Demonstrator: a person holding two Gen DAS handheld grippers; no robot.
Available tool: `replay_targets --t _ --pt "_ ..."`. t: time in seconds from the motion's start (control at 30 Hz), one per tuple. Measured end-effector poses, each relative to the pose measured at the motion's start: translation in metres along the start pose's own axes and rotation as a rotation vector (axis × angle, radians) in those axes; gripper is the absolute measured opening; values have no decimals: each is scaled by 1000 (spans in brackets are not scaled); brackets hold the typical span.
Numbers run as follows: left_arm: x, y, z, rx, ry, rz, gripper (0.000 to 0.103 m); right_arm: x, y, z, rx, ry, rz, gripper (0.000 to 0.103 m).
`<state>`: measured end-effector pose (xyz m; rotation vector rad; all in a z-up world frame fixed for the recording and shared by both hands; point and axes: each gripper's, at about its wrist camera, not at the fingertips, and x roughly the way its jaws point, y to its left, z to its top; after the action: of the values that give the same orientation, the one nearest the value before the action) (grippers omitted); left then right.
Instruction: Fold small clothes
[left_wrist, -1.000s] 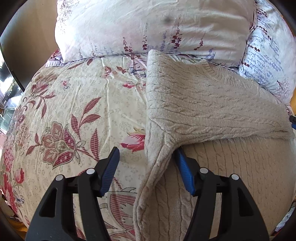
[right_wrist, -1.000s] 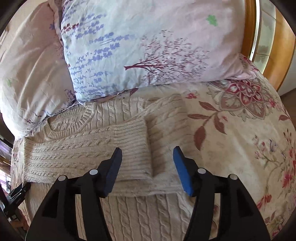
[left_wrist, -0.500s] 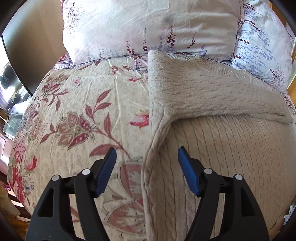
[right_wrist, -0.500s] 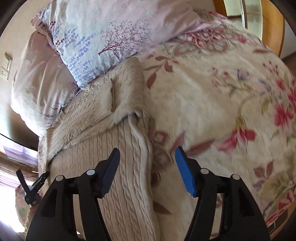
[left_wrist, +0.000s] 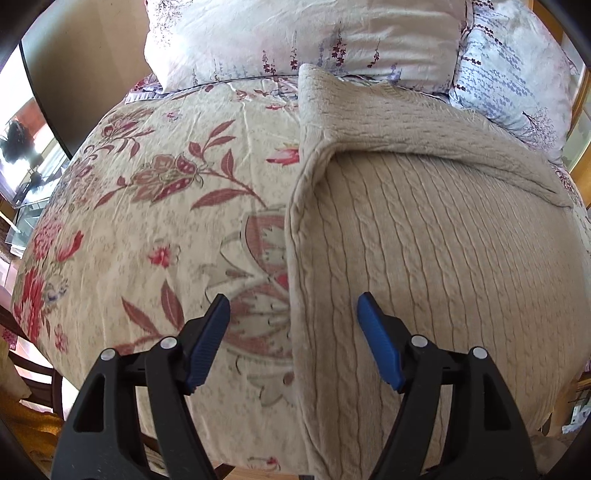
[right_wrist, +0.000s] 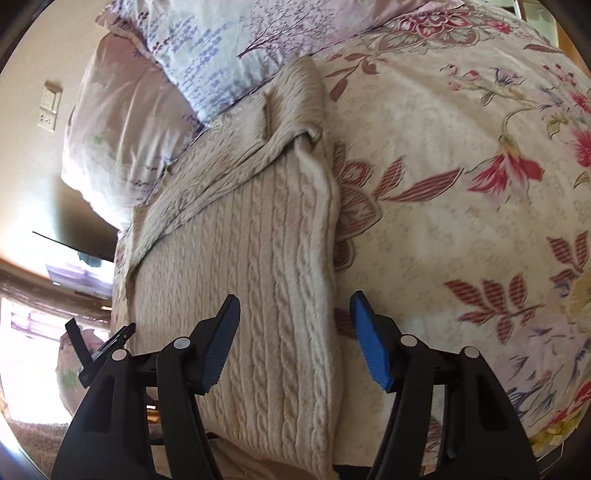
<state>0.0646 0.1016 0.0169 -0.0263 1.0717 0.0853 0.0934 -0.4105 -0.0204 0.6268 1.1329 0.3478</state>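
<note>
A cream cable-knit sweater lies flat on the bed, its sleeves folded across the chest near the pillows. My left gripper hovers over the sweater's left side edge. Its jaws are opening; the edge runs below the gap and the pads do not touch it. In the right wrist view the same sweater stretches away with the folded sleeves at the far end. My right gripper is open above the sweater's right side edge. The left gripper shows at the far left.
The floral bedspread covers the bed on both sides of the sweater. Two pillows lie at the head of the bed. A dark panel stands at the back left. The bed's near edge drops off at the bottom.
Both grippers have drawn back from the folded sleeves along the sweater's side edges toward its lower part. The left jaws have widened. The right view has swung leftward and tipped down.
</note>
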Motion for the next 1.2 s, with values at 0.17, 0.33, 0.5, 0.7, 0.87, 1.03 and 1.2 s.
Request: replay_targets --t 0.17,0.33,0.5,0.7,0.87,1.03,1.2 --pt "-8 -1 -17 -32 11 -43 72 4 3 -11 -5 45 74 64" --pt "-19 -2 -33 -46 23 -107 73 4 0 -22 27 82 147 63" --pt "-32 7 -49 -111 61 -296 66 4 0 -36 29 145 190 60" --pt "-32 19 -55 -194 133 -401 49 5 -3 -52 29 227 231 47" --pt "-30 27 -56 -245 203 -431 38 12 1 -58 12 266 257 41" --pt "-31 34 -62 -292 235 -470 37 14 -2 -61 22 262 278 29" --pt "-28 30 -65 -323 276 -539 8 9 4 -59 9 250 328 11"
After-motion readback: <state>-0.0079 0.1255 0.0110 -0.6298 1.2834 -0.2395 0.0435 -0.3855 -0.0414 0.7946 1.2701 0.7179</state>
